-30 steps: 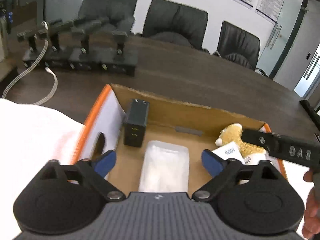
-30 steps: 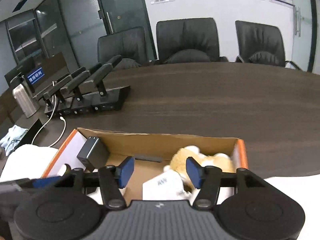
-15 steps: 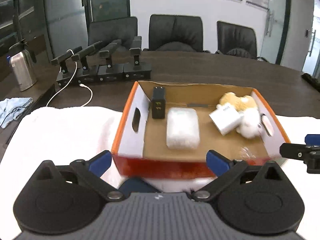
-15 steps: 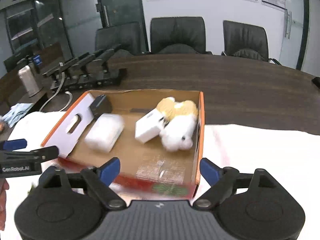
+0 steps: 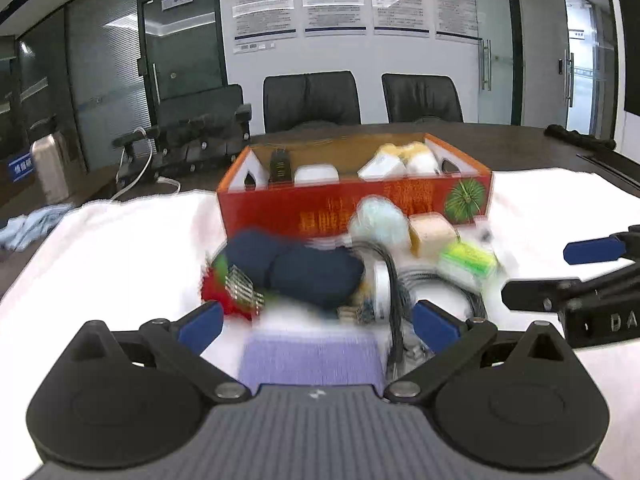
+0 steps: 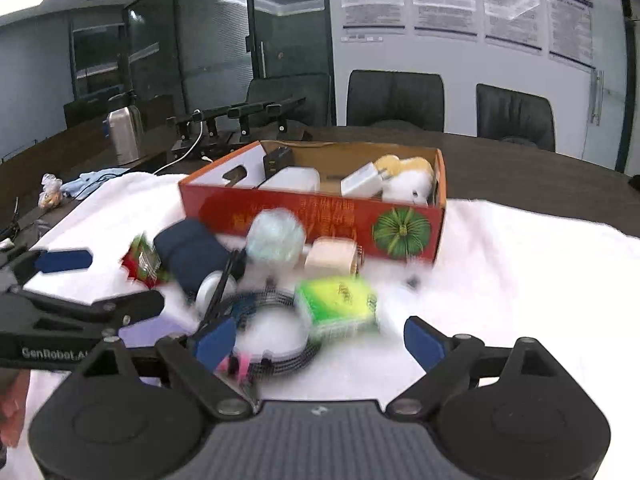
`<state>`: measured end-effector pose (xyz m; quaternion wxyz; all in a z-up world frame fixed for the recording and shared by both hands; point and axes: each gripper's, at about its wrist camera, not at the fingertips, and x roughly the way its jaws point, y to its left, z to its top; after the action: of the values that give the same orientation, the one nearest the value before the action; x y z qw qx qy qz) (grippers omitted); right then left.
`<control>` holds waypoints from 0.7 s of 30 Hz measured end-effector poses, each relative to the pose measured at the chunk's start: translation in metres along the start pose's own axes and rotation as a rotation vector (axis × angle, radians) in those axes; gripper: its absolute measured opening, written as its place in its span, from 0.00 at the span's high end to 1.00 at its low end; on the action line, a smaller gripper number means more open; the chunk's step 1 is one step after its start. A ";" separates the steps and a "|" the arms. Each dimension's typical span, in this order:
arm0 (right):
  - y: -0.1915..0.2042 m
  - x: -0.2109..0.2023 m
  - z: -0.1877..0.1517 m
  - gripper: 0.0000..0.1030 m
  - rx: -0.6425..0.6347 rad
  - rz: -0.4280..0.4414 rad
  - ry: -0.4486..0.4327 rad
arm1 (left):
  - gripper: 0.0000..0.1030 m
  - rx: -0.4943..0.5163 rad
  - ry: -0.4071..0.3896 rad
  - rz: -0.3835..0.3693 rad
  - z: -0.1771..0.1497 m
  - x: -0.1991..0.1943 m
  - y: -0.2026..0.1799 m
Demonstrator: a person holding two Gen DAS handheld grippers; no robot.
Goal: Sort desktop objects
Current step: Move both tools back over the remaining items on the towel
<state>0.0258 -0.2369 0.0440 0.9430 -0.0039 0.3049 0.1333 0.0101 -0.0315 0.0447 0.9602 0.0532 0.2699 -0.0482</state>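
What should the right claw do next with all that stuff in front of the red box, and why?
Probably ease the right claw forward and down onto the green packet. Its jaws are opening with nothing between them, and the packet lies loose on the white cloth, close ahead. The red box already holds some things, so this one likely goes there too.

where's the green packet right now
In the right wrist view the green packet lies on the white cloth in front of the red box, right of the coiled cable.
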 end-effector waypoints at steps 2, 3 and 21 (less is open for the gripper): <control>0.006 -0.011 -0.022 0.12 -0.008 0.013 0.001 | 0.00 -0.012 0.002 -0.030 -0.024 -0.014 -0.001; 0.009 -0.015 -0.031 0.12 -0.005 0.028 -0.001 | 0.00 -0.017 0.006 -0.038 -0.033 -0.019 -0.001; 0.023 -0.031 -0.089 0.11 0.038 -0.041 0.006 | 0.00 -0.063 0.070 -0.034 -0.069 -0.032 0.000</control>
<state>-0.0552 -0.2299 -0.0088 0.9445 0.0075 0.3100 0.1081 -0.0525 -0.0209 0.0028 0.9504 0.0202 0.3056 -0.0539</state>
